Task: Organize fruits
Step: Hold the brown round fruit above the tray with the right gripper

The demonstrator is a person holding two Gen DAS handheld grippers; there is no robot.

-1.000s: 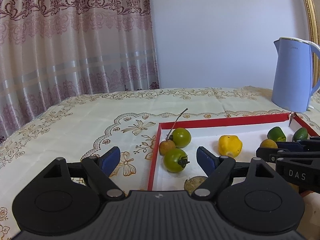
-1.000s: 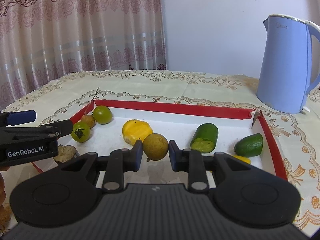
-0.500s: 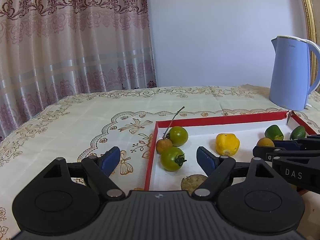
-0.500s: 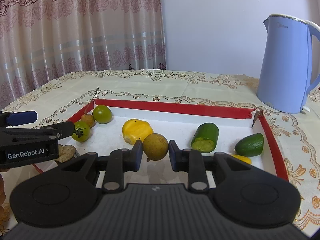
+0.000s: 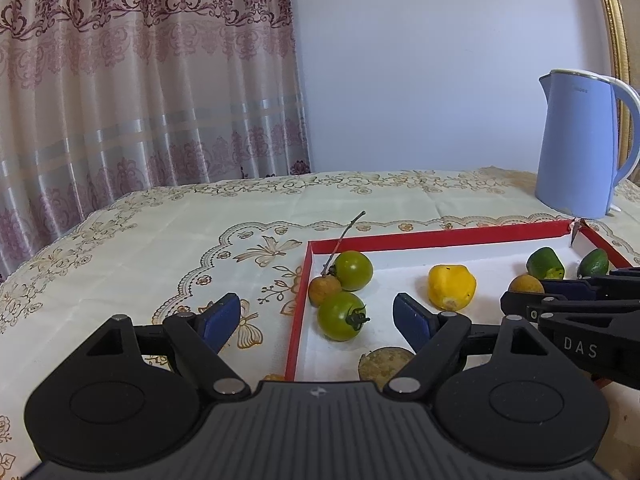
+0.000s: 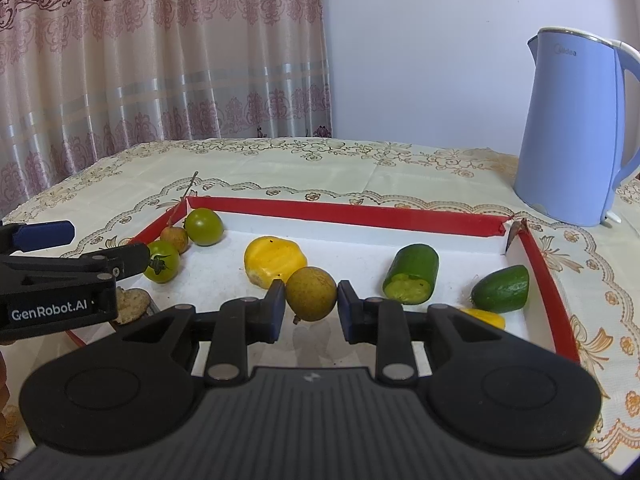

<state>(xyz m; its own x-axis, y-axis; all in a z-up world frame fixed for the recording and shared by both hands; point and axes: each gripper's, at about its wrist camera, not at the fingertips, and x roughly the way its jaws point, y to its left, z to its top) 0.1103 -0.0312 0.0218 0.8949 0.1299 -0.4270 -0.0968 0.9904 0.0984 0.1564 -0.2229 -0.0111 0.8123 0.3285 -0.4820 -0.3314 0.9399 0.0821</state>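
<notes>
- Patterned curtain and a pale wall stand behind your desk, which carries a cream embroidered cloth and a blue kettle.
- On the desk lies a red-rimmed tray with a white floor; the fruits are inside it.
- Your right tool is clenched on a round brown fruit, near the front middle of the tray. Only the right wrist view shows this grip clearly; from the left view you see the fruit half hidden behind the tool's fingers.
- Your left tool is released, its jaws wide apart. One finger is over the cloth, the other over the tray, and a green tomato sits between them, not touched.
- The right view alone shows the cut face of the cucumber piece and a yellow scrap by the tray's front.
- The left view shows better the twig on the small brown fruit, which touches a second green tomato.
</notes>
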